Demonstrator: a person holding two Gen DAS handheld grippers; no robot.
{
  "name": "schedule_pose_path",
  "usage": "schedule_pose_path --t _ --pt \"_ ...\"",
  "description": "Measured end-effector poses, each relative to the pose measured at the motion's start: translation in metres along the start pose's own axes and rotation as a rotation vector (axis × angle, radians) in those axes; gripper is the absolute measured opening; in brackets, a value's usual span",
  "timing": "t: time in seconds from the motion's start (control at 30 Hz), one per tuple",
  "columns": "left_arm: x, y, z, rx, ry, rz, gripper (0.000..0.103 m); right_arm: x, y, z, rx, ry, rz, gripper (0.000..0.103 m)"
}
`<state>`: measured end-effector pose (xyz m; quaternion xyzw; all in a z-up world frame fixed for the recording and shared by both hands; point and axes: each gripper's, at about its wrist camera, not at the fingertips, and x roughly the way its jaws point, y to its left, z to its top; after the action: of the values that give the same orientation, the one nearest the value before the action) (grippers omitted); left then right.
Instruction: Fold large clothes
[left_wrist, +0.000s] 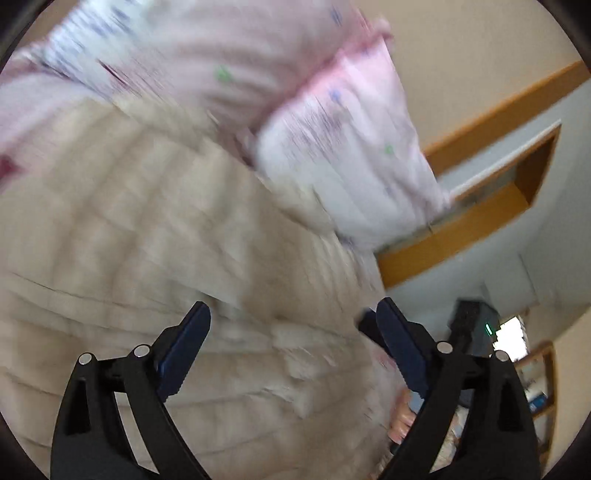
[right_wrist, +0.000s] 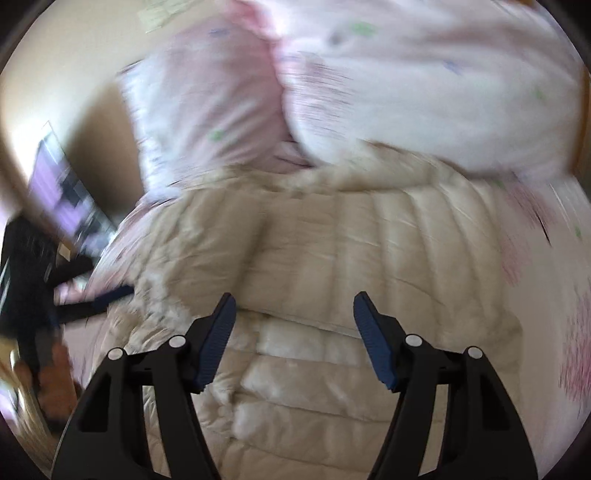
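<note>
Both hand-held grippers hang with jaws apart and nothing between them: the left hand-held gripper (left_wrist: 291, 321) at the right-hand edge of a cream quilted coat (left_wrist: 155, 280), the right hand-held gripper (right_wrist: 294, 314) squarely over the coat's padded middle. Both views are smeared by motion, so fine detail is lost.

The bed (right_wrist: 561, 280), covered in a pale pink flowered sheet, carries everything. On it the coat, the large garment to be folded, lies spread out and fills most of each view, its stitched bands running across the padding; whether it is already partly folded cannot be told. Beyond its far edge sit two pink-and-white pillows (left_wrist: 354, 155), one leaning toward the wall, the other against the coat's top edge. A wooden window frame (left_wrist: 491, 206) shows to the right in the left wrist view, and what may be a shelf lower down.

Judged from here, no grip is yet taken, and the fold appears to be between steps. The padding is thick and slippery-looking: a pinch that catches only the outer shell could slide off as the coat is lifted, and an uneven pull by the two sides would skew the fold. The near pillow could also snag the collar end if the coat is swung that way.
</note>
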<state>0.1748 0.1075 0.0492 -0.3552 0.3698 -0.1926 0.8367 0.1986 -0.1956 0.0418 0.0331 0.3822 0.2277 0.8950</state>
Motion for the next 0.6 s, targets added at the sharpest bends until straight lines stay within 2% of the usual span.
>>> schedule_pose_path --t 0.1,0.27,0.37,0.47,0.5,0.53,0.6 --pt "-0.02 0.032 0.012 -0.054 -0.057 0.092 0.089 0.005 0.052 -0.004 -0.206 -0.033 0.03 0.067" --pt "-0.024 0.067 0.011 -0.115 -0.029 0.145 0.084 0.032 0.128 -0.017 -0.477 -0.051 -0.014 0.063" --pt "-0.012 0.077 0.009 -0.136 -0.011 0.178 0.084 0.051 0.146 -0.019 -0.516 -0.047 -0.057 0.063" --pt "-0.007 0.088 0.007 -0.156 0.002 0.191 0.084 0.073 0.147 -0.015 -0.503 -0.037 -0.13 0.061" --pt "-0.007 0.089 0.007 -0.159 0.004 0.193 0.084 0.079 0.144 -0.014 -0.493 -0.035 -0.152 0.051" --pt "-0.005 0.091 0.007 -0.162 0.006 0.196 0.084 0.084 0.141 -0.012 -0.476 -0.032 -0.17 0.033" --pt "-0.005 0.092 0.006 -0.162 0.007 0.198 0.084 0.087 0.129 -0.005 -0.397 -0.026 -0.154 0.012"
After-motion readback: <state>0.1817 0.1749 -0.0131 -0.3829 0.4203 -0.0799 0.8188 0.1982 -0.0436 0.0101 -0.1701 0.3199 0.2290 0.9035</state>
